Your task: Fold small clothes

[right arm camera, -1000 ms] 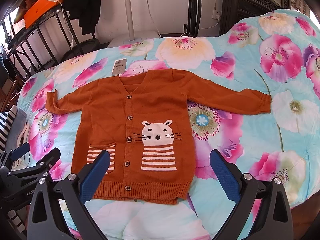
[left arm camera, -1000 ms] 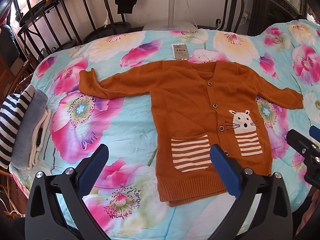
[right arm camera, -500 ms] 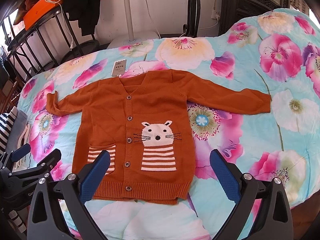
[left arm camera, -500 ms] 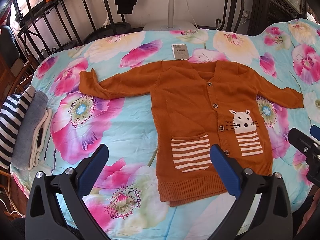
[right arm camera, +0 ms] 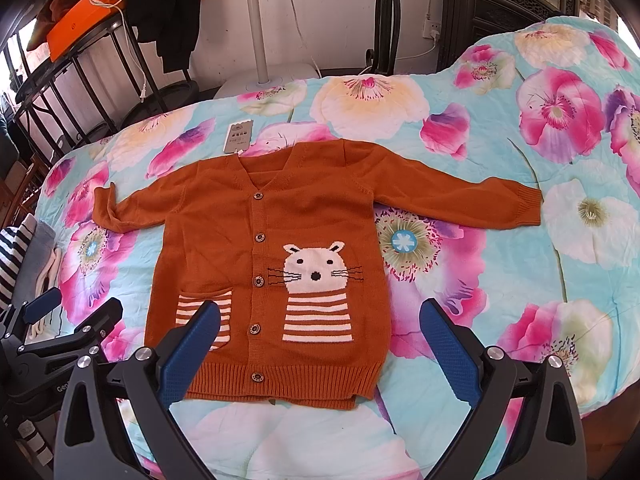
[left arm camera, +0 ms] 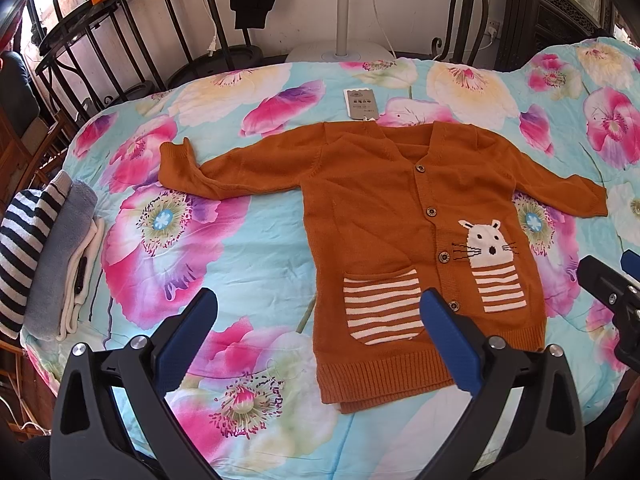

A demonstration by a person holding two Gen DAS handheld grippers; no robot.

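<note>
An orange knitted child's cardigan (left arm camera: 384,204) with a white mouse motif, a striped pocket and wooden buttons lies flat, face up, sleeves spread, on a floral quilt (left arm camera: 256,248). It also shows in the right wrist view (right arm camera: 280,232). A paper tag (left arm camera: 359,104) lies at its collar. My left gripper (left arm camera: 316,332) is open and empty, above the quilt near the cardigan's hem at its left side. My right gripper (right arm camera: 320,344) is open and empty, above the hem. The left gripper also shows in the right wrist view (right arm camera: 64,312).
A stack of folded clothes (left arm camera: 44,260), striped, grey and cream, sits at the quilt's left edge. A black metal rack (left arm camera: 120,40) stands behind the bed on the left. A fan stand (right arm camera: 260,40) and a dark carved cabinet (right arm camera: 500,8) stand at the back.
</note>
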